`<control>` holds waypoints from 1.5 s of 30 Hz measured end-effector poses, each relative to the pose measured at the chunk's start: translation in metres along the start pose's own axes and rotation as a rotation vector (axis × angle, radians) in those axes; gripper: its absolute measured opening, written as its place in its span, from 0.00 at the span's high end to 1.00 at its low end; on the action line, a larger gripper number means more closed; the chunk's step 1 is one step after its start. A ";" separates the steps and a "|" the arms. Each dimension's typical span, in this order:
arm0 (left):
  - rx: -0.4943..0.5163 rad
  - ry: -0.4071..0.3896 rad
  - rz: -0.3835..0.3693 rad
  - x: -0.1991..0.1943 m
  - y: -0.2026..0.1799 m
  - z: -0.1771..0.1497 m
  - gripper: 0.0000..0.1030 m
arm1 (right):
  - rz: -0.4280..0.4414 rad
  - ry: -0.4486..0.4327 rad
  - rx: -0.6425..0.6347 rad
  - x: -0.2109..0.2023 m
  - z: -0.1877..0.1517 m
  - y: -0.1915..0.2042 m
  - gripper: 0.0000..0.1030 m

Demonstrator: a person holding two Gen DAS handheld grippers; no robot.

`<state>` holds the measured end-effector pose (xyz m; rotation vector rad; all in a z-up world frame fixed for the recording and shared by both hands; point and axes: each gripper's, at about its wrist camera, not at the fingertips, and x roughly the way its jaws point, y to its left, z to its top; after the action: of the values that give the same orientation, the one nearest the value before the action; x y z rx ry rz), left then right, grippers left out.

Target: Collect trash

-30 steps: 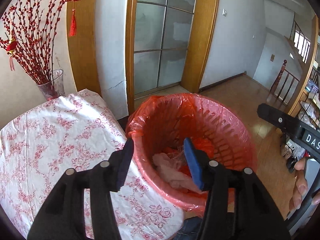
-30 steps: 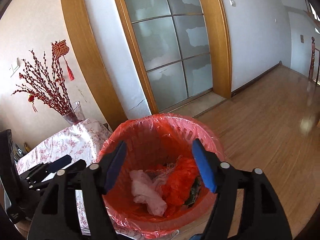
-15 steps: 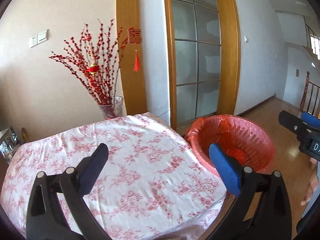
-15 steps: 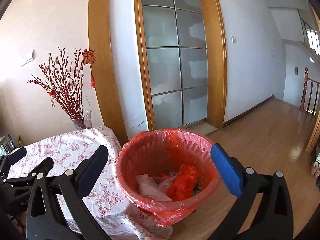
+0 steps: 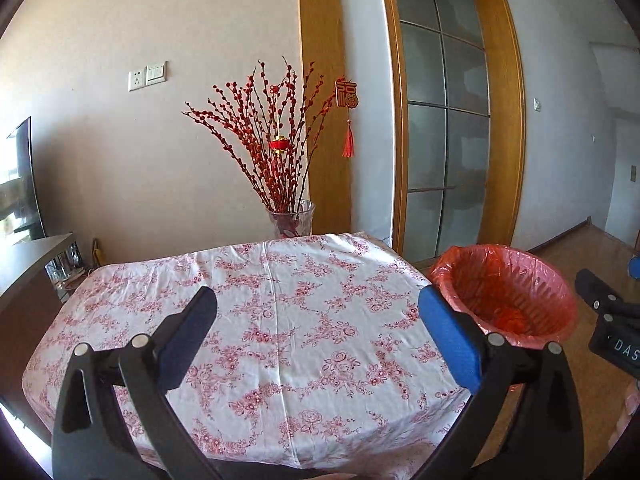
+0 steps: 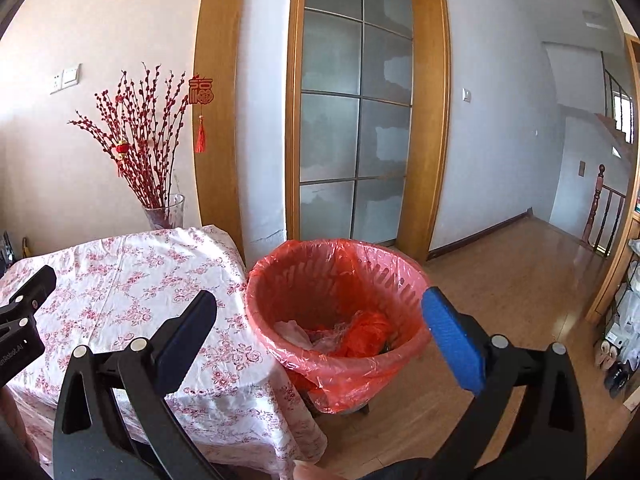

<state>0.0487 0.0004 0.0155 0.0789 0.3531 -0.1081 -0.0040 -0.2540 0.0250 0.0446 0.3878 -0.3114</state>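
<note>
A red basket bin lined with a red plastic bag stands on the floor beside the table. Inside lie crumpled white paper, clear film and an orange-red bag. My right gripper is open, back from the bin and above its near rim, with nothing between its fingers. My left gripper is open over the floral tablecloth, empty too. From there the bin is to the right, past the table's edge. Part of the right gripper's body shows at the right edge.
A glass vase of red branches stands at the table's far edge against the wall. A frosted glass door is behind the bin. Wooden floor runs right to a stair railing and shoes. A dark screen is at left.
Both grippers have drawn back from over the bin, and their jaws have spread wider. The left view has swung left onto the table; the bin now sits farther off.
</note>
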 end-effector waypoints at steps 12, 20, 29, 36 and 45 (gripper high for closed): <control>-0.036 0.033 0.017 -0.005 0.007 -0.010 0.04 | -0.007 0.016 -0.039 -0.010 -0.012 0.014 0.02; -0.044 0.050 0.012 -0.005 0.006 -0.013 0.04 | -0.009 0.035 -0.034 -0.009 -0.016 0.014 0.02; -0.048 0.076 0.007 -0.003 0.005 -0.019 0.04 | -0.008 0.065 -0.017 -0.004 -0.020 0.011 0.02; -0.054 0.087 0.018 -0.001 0.007 -0.019 0.04 | -0.003 0.079 -0.011 -0.003 -0.023 0.010 0.02; -0.056 0.082 0.042 -0.003 0.008 -0.019 0.04 | 0.003 0.087 -0.011 -0.002 -0.024 0.012 0.02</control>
<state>0.0406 0.0105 -0.0009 0.0352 0.4359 -0.0534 -0.0111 -0.2393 0.0030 0.0483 0.4760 -0.3046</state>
